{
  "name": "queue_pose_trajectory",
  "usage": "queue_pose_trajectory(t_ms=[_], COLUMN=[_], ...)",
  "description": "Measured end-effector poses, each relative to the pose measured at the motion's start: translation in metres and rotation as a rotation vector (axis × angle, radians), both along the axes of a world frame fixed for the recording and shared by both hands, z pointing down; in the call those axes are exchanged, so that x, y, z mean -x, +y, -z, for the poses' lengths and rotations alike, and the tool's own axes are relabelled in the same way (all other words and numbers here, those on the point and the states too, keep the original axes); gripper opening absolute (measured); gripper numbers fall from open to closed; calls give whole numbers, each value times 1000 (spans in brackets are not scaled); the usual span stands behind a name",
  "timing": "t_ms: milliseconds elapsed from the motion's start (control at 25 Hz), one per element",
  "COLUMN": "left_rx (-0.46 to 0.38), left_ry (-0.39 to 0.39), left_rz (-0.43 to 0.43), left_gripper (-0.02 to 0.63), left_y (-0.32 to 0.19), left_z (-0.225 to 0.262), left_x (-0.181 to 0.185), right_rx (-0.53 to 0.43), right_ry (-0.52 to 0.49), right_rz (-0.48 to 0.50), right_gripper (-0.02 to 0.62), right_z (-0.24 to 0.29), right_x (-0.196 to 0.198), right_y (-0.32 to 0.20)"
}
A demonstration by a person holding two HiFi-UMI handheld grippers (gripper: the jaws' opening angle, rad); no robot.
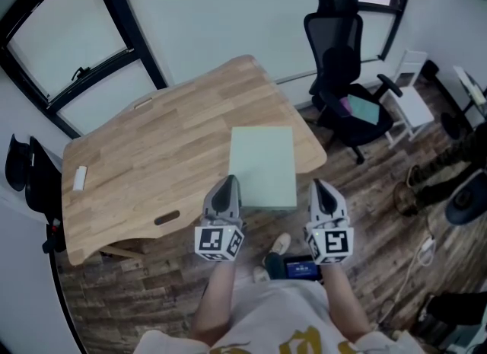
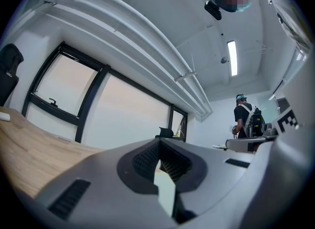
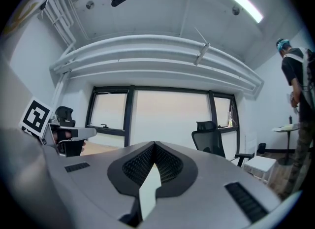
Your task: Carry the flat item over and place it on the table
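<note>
Task thing: the flat item (image 1: 262, 165), a pale green sheet, is hanging over the near right corner of the wooden tabletop (image 1: 160, 147), with its near edge jutting past the tabletop rim towards the person.
Left hand-held gripper (image 1: 227, 187): it is clamping the sheet's near left corner; in the left gripper view the jaws are pinching together on the thin pale edge (image 2: 166, 193).
Right hand-held gripper (image 1: 321, 190): it is gripping the near right corner the same way, with the jaws closing flat on the edge (image 3: 147, 192) in the right gripper view.
Contact: whether the sheet's far end is touching the wood or floating just above it is not showing clearly.
Progress: the carrying is looking mostly done, since the sheet is lying largely above the tabletop. The setting down and letting go are not yet done.
Remaining: lowering it flat, probably pushing it further in from the rim, then opening both grips.
Containers: none is showing in any view.
Other: a small white object (image 1: 79, 178) is lying near the tabletop's left end, well apart from the sheet.
</note>
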State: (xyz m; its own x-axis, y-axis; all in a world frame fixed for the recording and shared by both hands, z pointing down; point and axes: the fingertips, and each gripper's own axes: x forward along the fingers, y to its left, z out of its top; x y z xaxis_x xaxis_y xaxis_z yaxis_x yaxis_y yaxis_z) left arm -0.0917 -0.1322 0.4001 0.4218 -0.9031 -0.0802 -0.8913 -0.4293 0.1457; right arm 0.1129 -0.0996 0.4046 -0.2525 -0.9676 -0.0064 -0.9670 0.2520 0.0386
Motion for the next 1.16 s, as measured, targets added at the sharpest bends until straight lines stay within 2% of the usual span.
queue_pose_trajectory(t_ms=[480, 1160], left_rx=[16, 17], left_ry=[-13, -31], left_rz=[-14, -50], left_gripper=[2, 2], left_y=[-5, -12], left_z=[-6, -15], left_x=[-8, -29], right_rx=[44, 50], right_ry=[43, 75], right_rz=[8, -10], right_gripper=[-3, -3], right_z=[-9, -11], right_x=[2, -13], right_y=[-2, -5])
